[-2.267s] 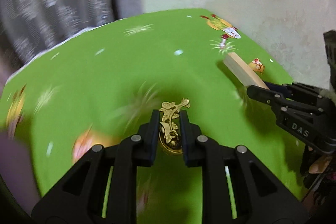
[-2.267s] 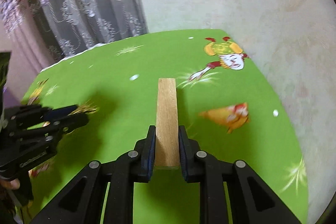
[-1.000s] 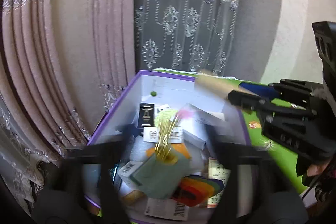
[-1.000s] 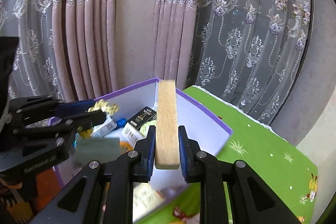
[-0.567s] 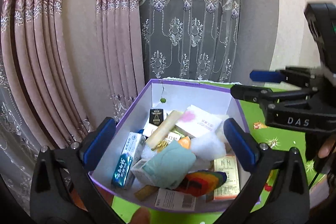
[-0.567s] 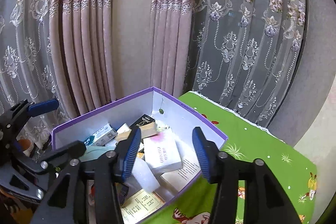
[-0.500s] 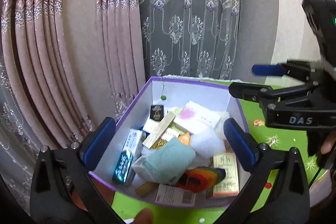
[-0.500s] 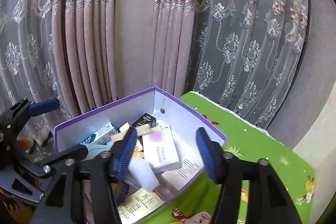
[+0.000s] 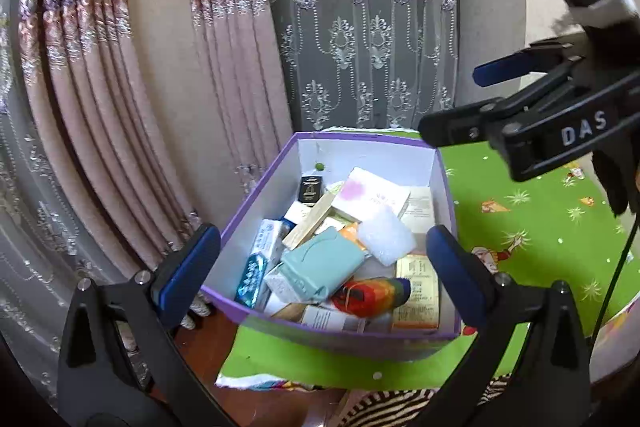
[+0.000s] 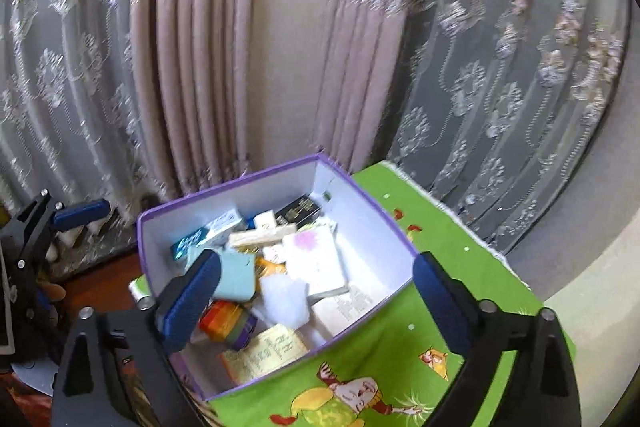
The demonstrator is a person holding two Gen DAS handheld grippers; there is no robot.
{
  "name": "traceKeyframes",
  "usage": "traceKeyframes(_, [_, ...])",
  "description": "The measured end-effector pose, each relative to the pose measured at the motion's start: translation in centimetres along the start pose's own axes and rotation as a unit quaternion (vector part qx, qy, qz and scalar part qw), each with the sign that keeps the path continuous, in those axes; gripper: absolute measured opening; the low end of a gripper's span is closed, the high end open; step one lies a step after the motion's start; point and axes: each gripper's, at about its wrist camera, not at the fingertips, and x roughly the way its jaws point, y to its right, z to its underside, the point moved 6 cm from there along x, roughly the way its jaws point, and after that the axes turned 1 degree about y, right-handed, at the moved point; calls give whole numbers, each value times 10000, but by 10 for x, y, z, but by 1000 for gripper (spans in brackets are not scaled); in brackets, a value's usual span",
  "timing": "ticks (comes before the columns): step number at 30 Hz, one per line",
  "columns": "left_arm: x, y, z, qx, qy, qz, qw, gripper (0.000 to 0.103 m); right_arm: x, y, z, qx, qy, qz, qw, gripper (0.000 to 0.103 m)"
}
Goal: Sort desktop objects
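Observation:
A purple-rimmed white box (image 9: 360,138) (image 10: 224,187) stands at the corner of the green tablecloth (image 9: 520,227) (image 10: 460,267), filled with several small items. The wooden block (image 9: 310,221) (image 10: 264,237) lies slanted among them, beside a teal pouch (image 9: 324,267), a white sponge (image 9: 386,235) and a pink-and-white carton (image 9: 370,195). My left gripper (image 9: 322,271) hangs open in front of the box with nothing between its fingers. My right gripper (image 10: 316,301) is above the box's near side, its jaws opening and empty; it also shows at the right edge of the left wrist view (image 9: 460,99).
Pink and grey lace curtains (image 9: 240,67) hang close behind the box. The tablecloth's edge and a dark wooden surface (image 9: 200,347) lie below the box's near left corner. A gloved hand (image 9: 616,187) holds the right gripper.
The right gripper has let go of the wooden block, which now lies in the box, and its jaws have spread wide. The left jaws have opened too. Both grippers have drawn back from the box.

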Motion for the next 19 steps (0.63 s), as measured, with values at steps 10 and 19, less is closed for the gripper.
traceKeyframes(10, [-12,4,14,125,-385,-350,9986,102,27,-17,18,-519,-967,-233,9937,101])
traceKeyframes(19, [-5,-3,16,-149,-609,-236,9977,102,37,-23,42,-763,-1311,-123,9884,101])
